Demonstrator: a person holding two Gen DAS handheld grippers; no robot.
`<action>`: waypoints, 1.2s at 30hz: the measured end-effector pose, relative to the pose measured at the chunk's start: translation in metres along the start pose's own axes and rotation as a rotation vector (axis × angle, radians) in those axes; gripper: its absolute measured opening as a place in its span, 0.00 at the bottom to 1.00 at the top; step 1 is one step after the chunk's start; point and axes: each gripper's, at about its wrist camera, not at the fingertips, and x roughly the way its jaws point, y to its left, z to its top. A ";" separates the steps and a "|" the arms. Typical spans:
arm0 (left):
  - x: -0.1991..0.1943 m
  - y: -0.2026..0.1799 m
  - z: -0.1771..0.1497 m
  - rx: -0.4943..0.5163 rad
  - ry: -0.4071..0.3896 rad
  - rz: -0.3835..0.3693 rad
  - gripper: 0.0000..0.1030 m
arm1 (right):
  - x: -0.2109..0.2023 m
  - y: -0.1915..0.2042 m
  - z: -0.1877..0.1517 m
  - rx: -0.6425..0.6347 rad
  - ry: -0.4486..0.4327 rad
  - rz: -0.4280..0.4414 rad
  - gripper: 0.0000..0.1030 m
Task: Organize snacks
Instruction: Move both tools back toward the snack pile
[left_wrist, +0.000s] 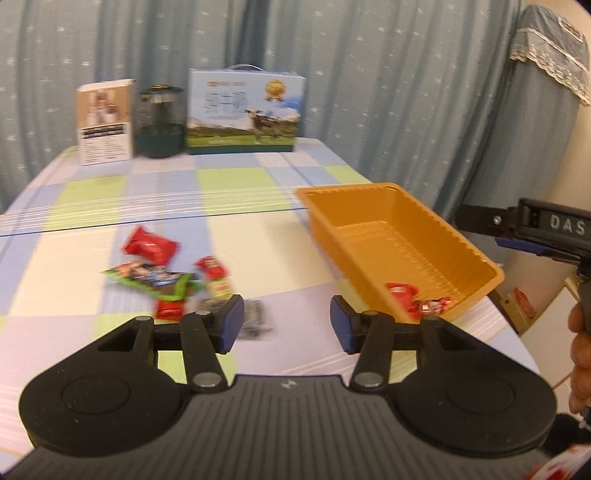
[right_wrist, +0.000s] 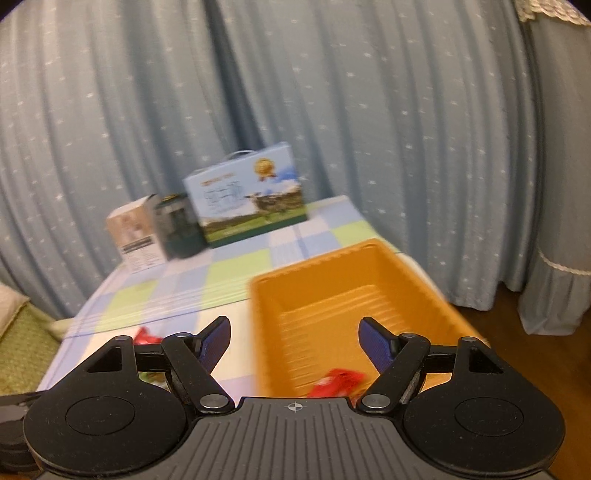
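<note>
Snacks in shiny wrappers lie scattered on the checked tablecloth (left_wrist: 236, 181): a plump red packet (left_wrist: 150, 245), a long green-edged bar (left_wrist: 151, 277), a red-and-yellow stick (left_wrist: 216, 278), a small red sweet (left_wrist: 170, 309) and a dark blurred packet (left_wrist: 253, 323), five loose ones in a close cluster. Two more red sweets (left_wrist: 400, 291) sit in the near corner of the orange tray (left_wrist: 373, 206), a ribbed rectangular tub standing near the table's right edge. Left gripper (left_wrist: 287, 326) hangs above the cloth with its blue pads spread apart, gripping nothing, bare cloth between cluster and tray. Right gripper (right_wrist: 295, 345) hovers over the tray's near end, likewise gaping wide and unloaded. At the far edge stand three things in a row: a white box (left_wrist: 105, 123), a dark jar (left_wrist: 159, 123) and a cow-printed carton (left_wrist: 243, 112)
</note>
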 end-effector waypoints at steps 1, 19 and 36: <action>-0.006 0.006 -0.002 -0.006 -0.005 0.014 0.46 | -0.001 0.008 -0.003 -0.013 0.001 0.007 0.74; -0.035 0.091 -0.031 -0.064 0.030 0.154 0.46 | 0.026 0.085 -0.051 -0.200 0.092 0.104 0.74; 0.018 0.115 -0.038 -0.004 0.104 0.136 0.49 | 0.122 0.116 -0.087 -0.529 0.224 0.240 0.74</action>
